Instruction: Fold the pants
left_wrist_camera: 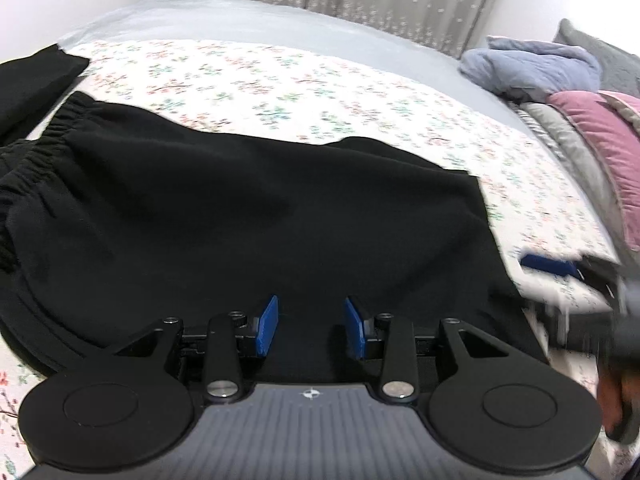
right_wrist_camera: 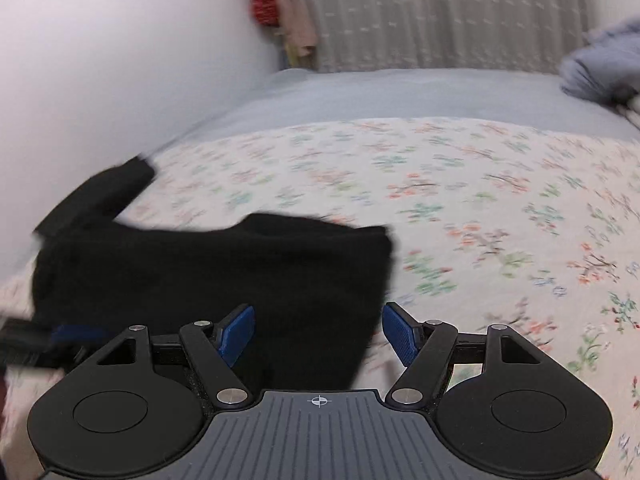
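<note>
Black pants (left_wrist_camera: 240, 208) lie folded flat on the floral bedspread (left_wrist_camera: 280, 80), their gathered elastic waistband (left_wrist_camera: 40, 148) at the left. Another black part (left_wrist_camera: 36, 76) stretches off toward the far left. My left gripper (left_wrist_camera: 312, 326) hovers over the near edge of the pants, its blue pads apart and flat cloth showing in the gap. In the right wrist view the pants (right_wrist_camera: 208, 268) fill the lower left. My right gripper (right_wrist_camera: 318, 332) is wide open over their right edge, nothing pinched. The right gripper (left_wrist_camera: 552, 266) shows blurred at the left wrist view's right side.
A pile of bedding sits at the right: a blue blanket (left_wrist_camera: 528, 68) and a pink quilt (left_wrist_camera: 600, 140). A grey sheet (right_wrist_camera: 400, 92) covers the far part of the bed, with a patterned curtain (right_wrist_camera: 440, 12) behind. A white wall (right_wrist_camera: 100, 60) borders the left.
</note>
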